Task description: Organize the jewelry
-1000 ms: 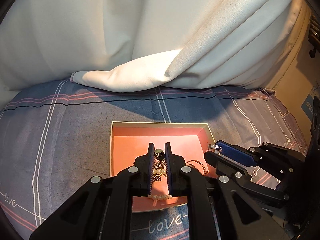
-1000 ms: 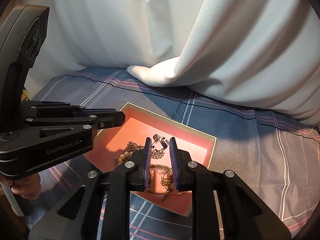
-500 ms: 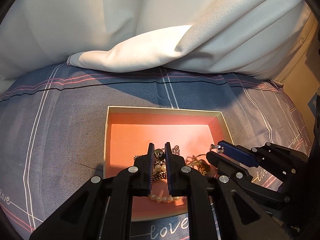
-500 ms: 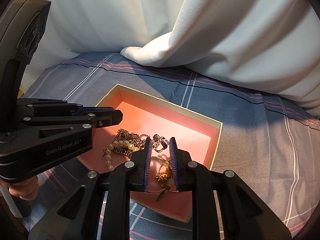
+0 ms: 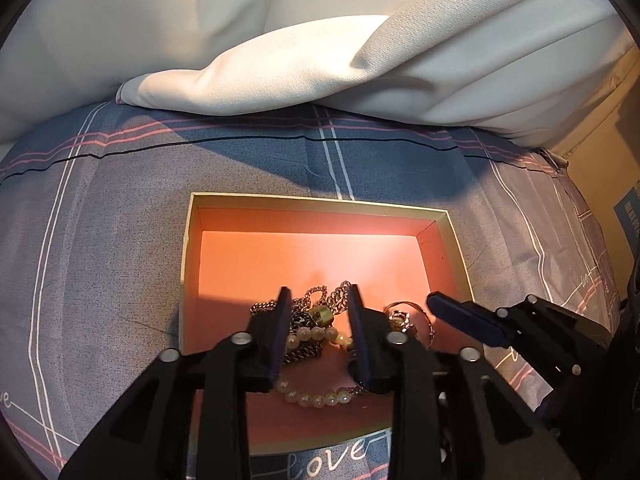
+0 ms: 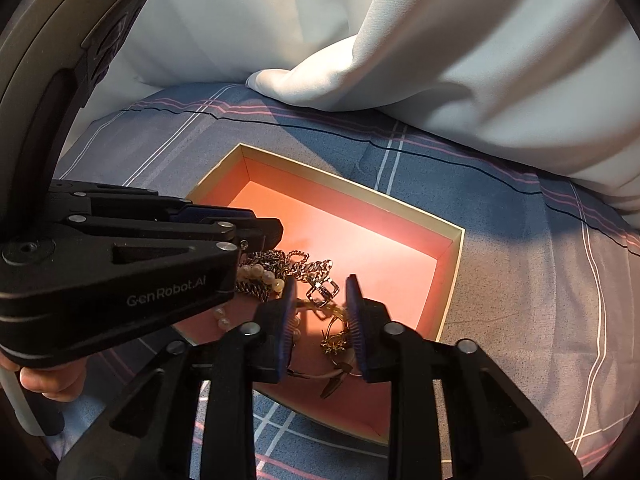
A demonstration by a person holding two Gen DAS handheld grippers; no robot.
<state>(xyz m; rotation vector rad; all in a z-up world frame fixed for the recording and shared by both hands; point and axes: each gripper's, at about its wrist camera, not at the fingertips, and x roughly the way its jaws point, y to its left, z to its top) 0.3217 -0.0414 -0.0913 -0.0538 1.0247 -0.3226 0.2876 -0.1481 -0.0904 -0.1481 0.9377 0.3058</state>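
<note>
Both grippers hang over the box (image 5: 192, 280) on the bed, releasing: the left gripper (image 5: 320, 332) and right gripper (image 6: 320, 312) are opening their fingers, nothing pinched. The jewelry (image 5: 316, 320) lies heaped at the box's 6 o'clock end. I judge the next move a clean lift without snagging chains.

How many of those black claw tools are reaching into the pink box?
2. The left gripper hangs over the pearl strand and chains; the right gripper is beside it, over the gold pieces. Both sets of jaws are opening, gripping nothing.
</note>
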